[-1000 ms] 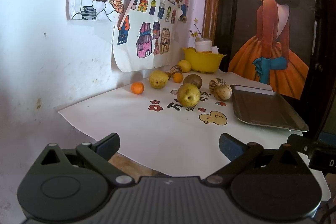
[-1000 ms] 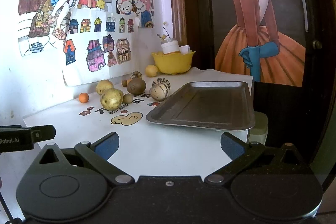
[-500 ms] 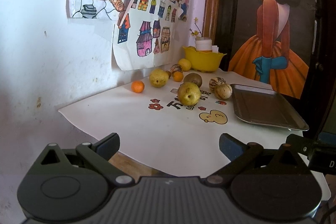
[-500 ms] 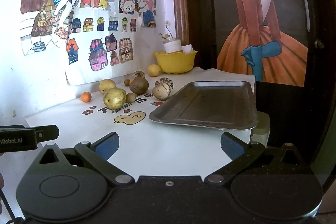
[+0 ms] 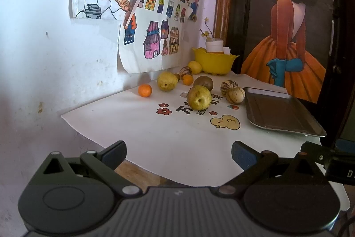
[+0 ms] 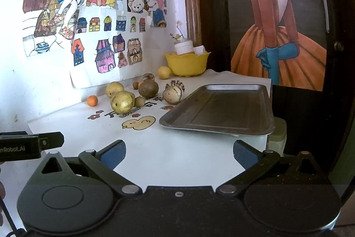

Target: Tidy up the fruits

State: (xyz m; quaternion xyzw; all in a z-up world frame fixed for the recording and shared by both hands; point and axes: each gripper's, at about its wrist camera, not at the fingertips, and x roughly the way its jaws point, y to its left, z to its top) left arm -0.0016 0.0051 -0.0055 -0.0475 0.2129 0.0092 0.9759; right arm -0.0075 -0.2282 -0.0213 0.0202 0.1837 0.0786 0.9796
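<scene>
Several fruits lie on a white table by the wall: a yellow pear [image 5: 199,97] [image 6: 122,102] nearest, a second pear [image 5: 167,81], a small orange [image 5: 145,90] [image 6: 92,100], a brown kiwi [image 5: 203,82] [image 6: 148,88], striped melons [image 5: 235,95] [image 6: 173,94] and a lemon [image 5: 194,67]. An empty metal tray [image 5: 279,112] [image 6: 224,110] sits to their right. My left gripper [image 5: 178,151] and right gripper [image 6: 179,150] are both open and empty, held back at the table's near edge, well short of the fruit.
A yellow bowl [image 5: 214,61] [image 6: 186,63] holding a white cup stands at the back corner. Drawings hang on the wall to the left, a dark poster on the door behind. The table's front edge [image 5: 142,164] lies just under the left gripper.
The right gripper has drifted slightly leftward and closer to the table. The left gripper has barely moved. Both stay open.
</scene>
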